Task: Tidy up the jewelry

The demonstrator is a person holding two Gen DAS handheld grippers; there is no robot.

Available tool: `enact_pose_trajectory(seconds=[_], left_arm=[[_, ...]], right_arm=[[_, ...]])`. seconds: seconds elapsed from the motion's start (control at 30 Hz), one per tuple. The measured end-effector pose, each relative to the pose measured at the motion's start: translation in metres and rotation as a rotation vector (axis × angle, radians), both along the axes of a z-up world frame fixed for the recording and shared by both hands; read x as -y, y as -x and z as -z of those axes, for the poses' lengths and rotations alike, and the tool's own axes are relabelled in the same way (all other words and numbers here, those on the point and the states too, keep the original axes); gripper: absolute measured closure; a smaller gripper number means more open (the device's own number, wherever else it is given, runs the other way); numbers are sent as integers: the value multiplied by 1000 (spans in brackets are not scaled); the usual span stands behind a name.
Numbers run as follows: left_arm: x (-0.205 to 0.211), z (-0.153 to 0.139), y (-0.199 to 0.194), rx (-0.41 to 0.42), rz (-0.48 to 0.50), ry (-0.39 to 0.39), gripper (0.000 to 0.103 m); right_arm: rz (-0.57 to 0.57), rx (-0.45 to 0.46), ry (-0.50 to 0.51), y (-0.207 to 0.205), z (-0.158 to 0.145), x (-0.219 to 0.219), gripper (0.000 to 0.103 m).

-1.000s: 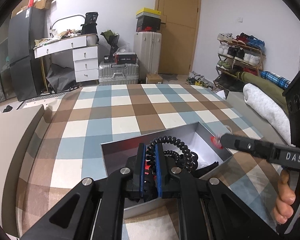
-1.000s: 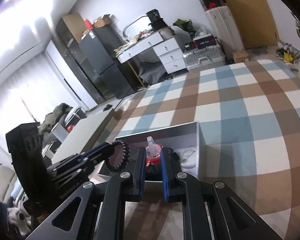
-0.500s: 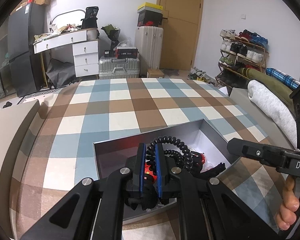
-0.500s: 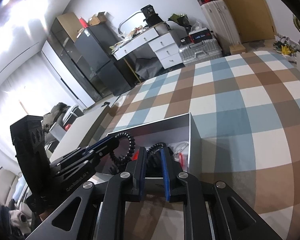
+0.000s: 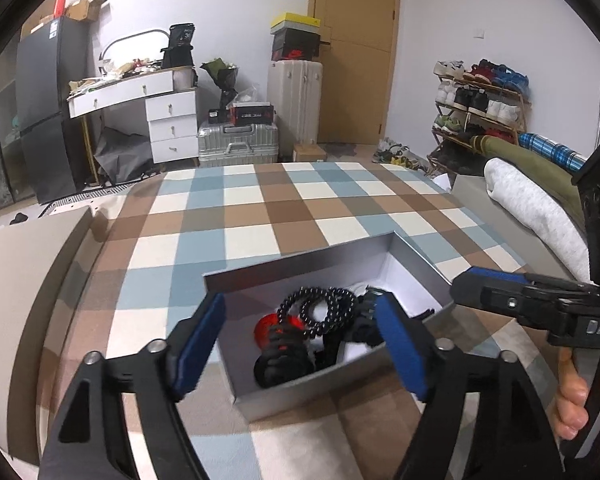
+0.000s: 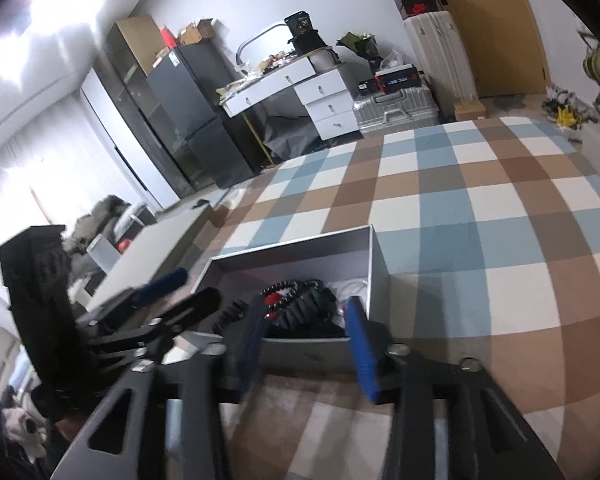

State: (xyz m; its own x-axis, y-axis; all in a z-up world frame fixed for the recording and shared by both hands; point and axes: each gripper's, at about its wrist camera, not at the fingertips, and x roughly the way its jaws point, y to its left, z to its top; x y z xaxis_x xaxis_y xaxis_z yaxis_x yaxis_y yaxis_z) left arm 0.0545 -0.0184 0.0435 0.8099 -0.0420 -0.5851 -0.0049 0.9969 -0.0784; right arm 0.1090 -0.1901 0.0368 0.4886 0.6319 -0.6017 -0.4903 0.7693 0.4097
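Left gripper (image 5: 300,340) hangs over the near-left part of the grey box (image 5: 320,392), its jaws spread wide & opening, blue pads (image 5: 198,344) motion-blurred. 1 s ago those pads were pinched on the black beaded coil (image 5: 320,312), lifting it above the box; half a sec ago the grip was the same. Now nothing is between them: coil lies loose inside the box, on top of the pile, looped over a red piece (image 5: 268,326) and a dark knotted bundle (image 5: 280,360). White lining shows at the box's far-right corner.

Box sits on the blue/brown/white checked bed cover (image 5: 260,208), same spot as before; it hasn't shifted.

Right gripper (image 6: 304,344) hovers at the box's near wall in its own view, jaws partly apart & opening, pads blurred, nothing pressed between them. 1 s ago it was clamped on a small red item with a clear top, held up over the box; by half a sec ago it was down among the black pieces. Red item can't be picked out for certain now – only red bits show in the jumble (image 6: 300,304). From the left view the right gripper (image 5: 480,292) reaches in sideways over the box's right rim, a person's hand (image 5: 580,392) on its trigger

Both tools sit about where they were; the jaws are what changed
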Motion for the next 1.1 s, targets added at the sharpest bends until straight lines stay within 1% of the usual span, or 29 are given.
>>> enact_pose_trajectory(seconds=[0.03, 0.07, 0.1, 0.13, 0.17, 0.2, 0.27, 0.4, 0.47, 0.6, 0.67, 0.73, 0.8, 0.83, 0.93, 1.1], left_arm=[[-1, 0, 2, 0, 0, 6, 20], [-3, 0, 6, 2, -4, 11, 17], [-4, 1, 9, 10, -12, 13, 16], [-5, 1, 15, 25, -19, 15, 12], [-7, 1, 18, 36, -25, 17, 4], [-8, 1, 21, 47, -30, 19, 1], [-10, 2, 30, 75, -28, 20, 1], [-12, 7, 39, 116, -24, 13, 1], [-12, 9, 36, 107, -30, -6, 1], [-10, 16, 32, 91, -28, -5, 1], [-9, 20, 32, 93, -27, -19, 1], [-9, 22, 34, 98, -36, -43, 1], [-12, 22, 35, 101, -22, -22, 1], [-14, 21, 36, 103, -22, -12, 1], [-17, 22, 36, 94, -27, 2, 1], [-17, 23, 37, 90, -24, 13, 1]], right_arm=[[5, 8, 11, 2, -1, 0, 30], [6, 19, 18, 5, -3, 0, 20], [8, 32, 22, 7, -5, 1, 15], [9, 50, 25, 10, -7, 1, 5], [4, 66, 29, 14, -10, 0, 0], [-1, 78, 27, 16, -12, 0, 0], [-16, 116, 15, 24, -16, 0, 0], [-10, 177, 40, 32, -17, -2, 0], [-6, 219, 57, 36, -15, -5, 0], [11, 284, 112, 38, -10, -11, 0], [16, 302, 111, 38, -4, -11, 0], [19, 308, 88, 39, 0, -9, 0], [10, 315, 46, 40, 3, -7, 0], [12, 323, 41, 40, 4, -6, 0], [17, 338, 45, 42, 5, -6, 0], [21, 331, 59, 42, 8, -9, 0]])
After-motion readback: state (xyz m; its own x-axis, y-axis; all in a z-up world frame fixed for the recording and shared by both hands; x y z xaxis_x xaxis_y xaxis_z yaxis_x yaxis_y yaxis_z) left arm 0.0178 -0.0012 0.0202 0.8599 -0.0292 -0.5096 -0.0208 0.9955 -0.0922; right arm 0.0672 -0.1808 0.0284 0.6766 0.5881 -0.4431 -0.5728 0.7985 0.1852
